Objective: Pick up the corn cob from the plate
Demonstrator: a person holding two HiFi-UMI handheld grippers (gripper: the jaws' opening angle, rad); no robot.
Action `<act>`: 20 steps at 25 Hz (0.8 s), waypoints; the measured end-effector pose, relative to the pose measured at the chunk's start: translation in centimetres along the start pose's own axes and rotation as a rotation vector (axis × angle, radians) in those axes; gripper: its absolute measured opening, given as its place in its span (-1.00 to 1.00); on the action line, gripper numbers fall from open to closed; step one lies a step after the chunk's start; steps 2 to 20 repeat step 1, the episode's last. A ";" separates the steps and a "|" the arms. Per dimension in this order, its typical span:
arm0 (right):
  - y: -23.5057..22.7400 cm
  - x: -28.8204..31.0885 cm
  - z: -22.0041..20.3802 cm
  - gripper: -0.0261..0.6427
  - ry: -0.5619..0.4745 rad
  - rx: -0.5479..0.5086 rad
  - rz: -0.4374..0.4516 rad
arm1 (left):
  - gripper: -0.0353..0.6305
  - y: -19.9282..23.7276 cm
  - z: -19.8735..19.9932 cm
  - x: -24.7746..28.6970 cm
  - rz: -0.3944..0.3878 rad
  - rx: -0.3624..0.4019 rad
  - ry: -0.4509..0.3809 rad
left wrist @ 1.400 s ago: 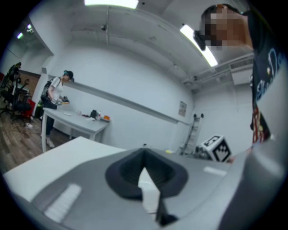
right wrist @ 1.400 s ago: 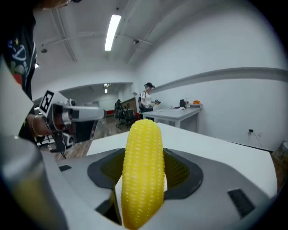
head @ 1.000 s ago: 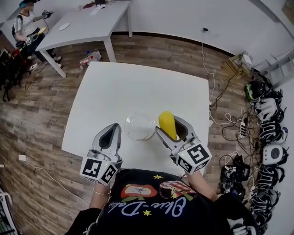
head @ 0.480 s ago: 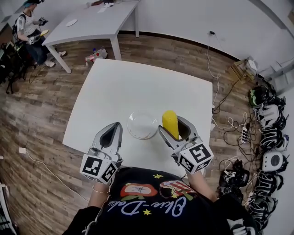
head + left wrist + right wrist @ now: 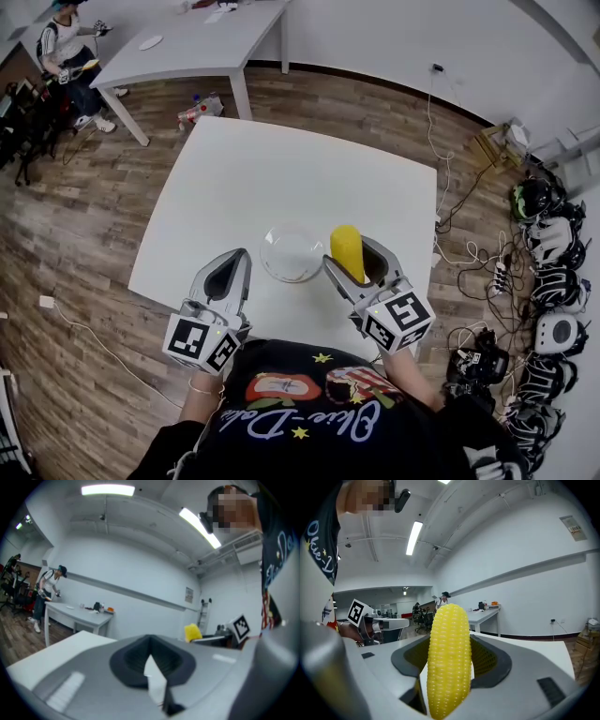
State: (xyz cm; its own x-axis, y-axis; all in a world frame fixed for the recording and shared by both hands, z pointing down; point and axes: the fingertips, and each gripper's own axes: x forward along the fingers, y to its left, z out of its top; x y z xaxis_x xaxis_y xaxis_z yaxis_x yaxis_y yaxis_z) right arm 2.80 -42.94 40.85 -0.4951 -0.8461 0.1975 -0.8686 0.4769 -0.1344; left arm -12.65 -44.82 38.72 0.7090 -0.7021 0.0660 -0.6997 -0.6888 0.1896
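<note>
Corn cob [image 5: 345, 251] held upright between the fingers of the right gripper [image 5: 352, 257], off the plate [image 5: 281, 267] and just beside its right rim. Lower end of the cob sunk out of sight between the fingers; from the head view only the rounded yellow top and upper rows show. In the right gripper view, cob [image 5: 448, 658] fills the middle, clamped on both sides, its base cut off by the bottom edge.

Plate of clear glass, hard to make out against the white bench [image 5: 281, 178]; rim faint, apparently empty.

Left gripper [image 5: 230, 267] near the front edge of the bench, left of the plate and apart from it. Fingers pressed together in the left gripper view [image 5: 152, 667], nothing between them. Both hands mostly hidden behind the marker cubes.

Second person [image 5: 66, 47] at a far bench [image 5: 197, 47], top left, too small for detail. Cables [image 5: 450, 187] and dark gear [image 5: 553, 272] on the wooden floor [image 5: 75, 216] at the right, partly cut off by the frame; kind of gear not clear.
</note>
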 end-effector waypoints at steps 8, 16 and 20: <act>0.0 0.0 0.0 -0.13 0.002 0.000 0.000 | -0.94 0.0 0.0 0.0 0.000 0.000 0.000; 0.0 0.0 0.0 -0.13 0.002 0.000 0.000 | -0.94 0.0 0.0 0.0 0.000 0.000 0.000; 0.0 0.0 0.0 -0.13 0.002 0.000 0.000 | -0.94 0.0 0.0 0.0 0.000 0.000 0.000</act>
